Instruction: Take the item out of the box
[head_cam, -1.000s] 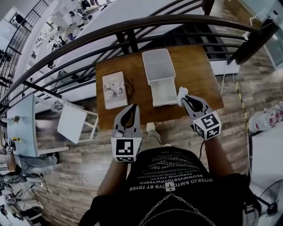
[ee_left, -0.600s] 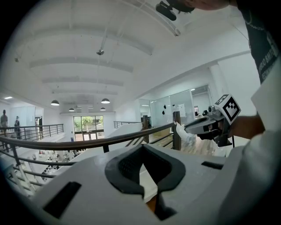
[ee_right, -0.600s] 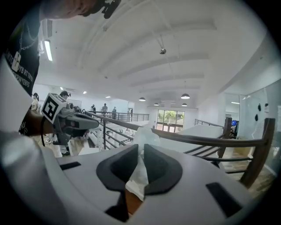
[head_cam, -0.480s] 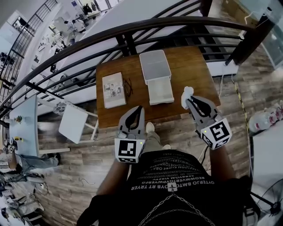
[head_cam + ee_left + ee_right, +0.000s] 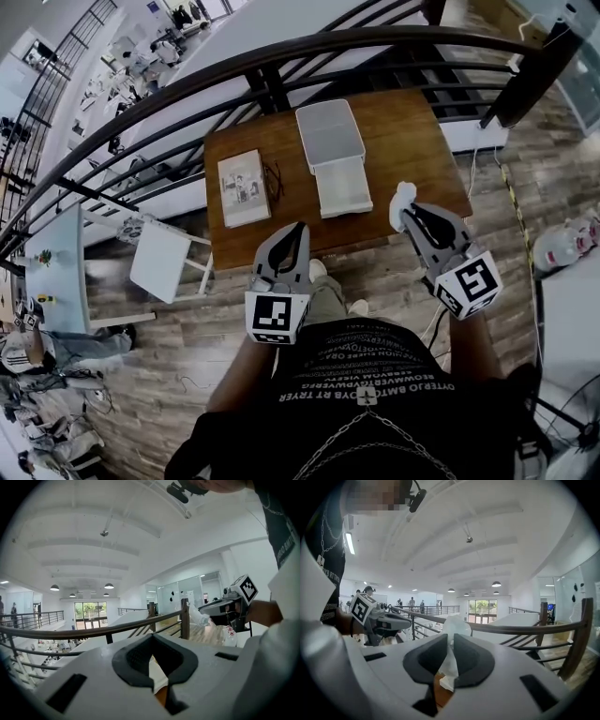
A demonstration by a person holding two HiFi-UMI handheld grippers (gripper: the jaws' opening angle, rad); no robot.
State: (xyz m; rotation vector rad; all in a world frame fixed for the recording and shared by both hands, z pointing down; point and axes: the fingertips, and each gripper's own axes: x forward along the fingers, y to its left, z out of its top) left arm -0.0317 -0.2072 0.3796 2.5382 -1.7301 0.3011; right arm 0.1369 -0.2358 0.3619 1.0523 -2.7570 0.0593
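Gripping a crumpled white tissue between its jaws, the right gripper hangs at the near edge of the brown wooden tabletop. To its left, the left gripper has its jaws slightly parted, empty. Beyond both grippers sits the white rectangular box.

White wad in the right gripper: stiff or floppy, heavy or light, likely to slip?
Likely floppy: the white wad bunches and creases where the right gripper pinches it. Probably very light, since its puffed top stands unsupported beyond the jaws. Seems unlikely to slip; the pads squeeze it thin.
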